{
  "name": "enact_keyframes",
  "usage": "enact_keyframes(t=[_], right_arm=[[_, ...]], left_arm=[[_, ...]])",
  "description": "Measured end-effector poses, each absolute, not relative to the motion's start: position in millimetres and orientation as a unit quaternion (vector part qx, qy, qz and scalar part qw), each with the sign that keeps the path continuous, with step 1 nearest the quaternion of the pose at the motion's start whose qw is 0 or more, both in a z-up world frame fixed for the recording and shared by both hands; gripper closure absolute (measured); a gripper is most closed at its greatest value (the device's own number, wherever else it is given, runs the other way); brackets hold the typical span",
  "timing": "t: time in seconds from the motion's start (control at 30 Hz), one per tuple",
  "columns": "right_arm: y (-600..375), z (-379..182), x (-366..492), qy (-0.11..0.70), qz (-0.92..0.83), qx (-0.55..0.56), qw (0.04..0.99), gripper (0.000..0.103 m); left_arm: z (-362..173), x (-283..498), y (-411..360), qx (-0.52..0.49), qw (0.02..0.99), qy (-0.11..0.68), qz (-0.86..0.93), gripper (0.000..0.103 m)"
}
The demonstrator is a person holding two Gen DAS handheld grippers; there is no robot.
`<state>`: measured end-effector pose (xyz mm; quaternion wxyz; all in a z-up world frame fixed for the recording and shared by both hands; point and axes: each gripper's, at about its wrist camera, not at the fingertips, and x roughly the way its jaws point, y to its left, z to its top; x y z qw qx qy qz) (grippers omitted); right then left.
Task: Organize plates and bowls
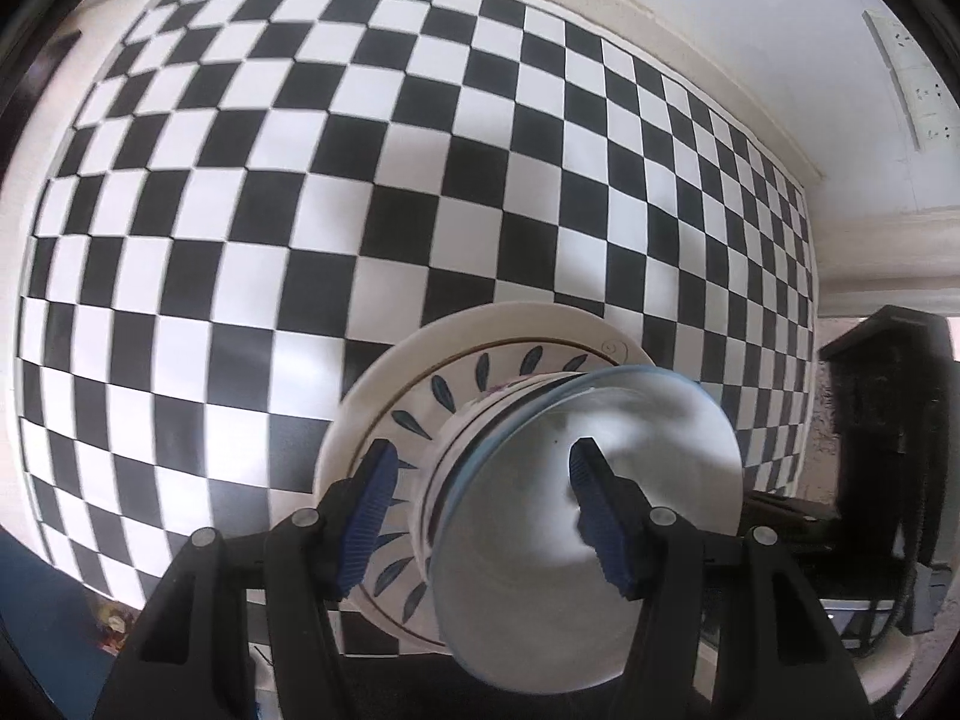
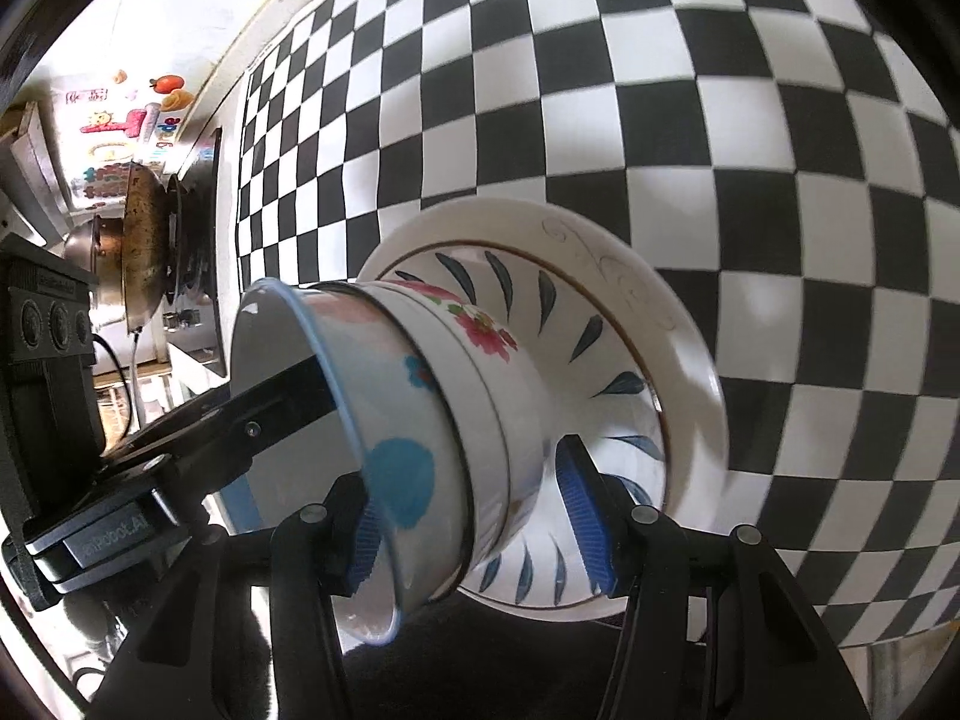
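A stack stands on the checkered cloth: a white plate with blue leaf marks (image 1: 384,384) (image 2: 606,324) at the bottom, a flowered bowl (image 2: 480,360) on it, and a blue-rimmed bowl (image 1: 576,516) (image 2: 384,450) on top. My left gripper (image 1: 480,516) is open, one finger inside the top bowl and one outside over the plate. My right gripper (image 2: 474,522) is open and straddles the sides of both bowls. The left gripper's finger (image 2: 264,414) reaches into the top bowl in the right wrist view.
The black and white checkered cloth (image 1: 300,210) (image 2: 720,120) covers the table. A stove with a wok and pot (image 2: 144,252) and a black device (image 2: 48,324) (image 1: 888,420) stand beside it. A wall with sockets (image 1: 912,78) is behind.
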<state>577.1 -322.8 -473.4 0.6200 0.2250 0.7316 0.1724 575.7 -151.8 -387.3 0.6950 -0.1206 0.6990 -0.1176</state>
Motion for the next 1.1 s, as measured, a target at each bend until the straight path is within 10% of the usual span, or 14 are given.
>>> enact_keyframes(t=[0.53, 0.7, 1.1], right_arm=[[-335, -380, 545, 0.673, 0.118, 0.113, 0.721, 0.046], [-339, -348, 528, 0.647, 0.080, 0.067, 0.756, 0.025], [-341, -291, 486, 0.577, -0.003, 0.035, 0.816, 0.005]], left_arm=[[-315, 539, -150, -0.022, 0.785, 0.614, -0.073, 0.044], [-298, 527, -151, -0.018, 0.805, 0.589, -0.067, 0.013], [-254, 491, -157, 0.026, 0.855, 0.516, -0.046, 0.013]])
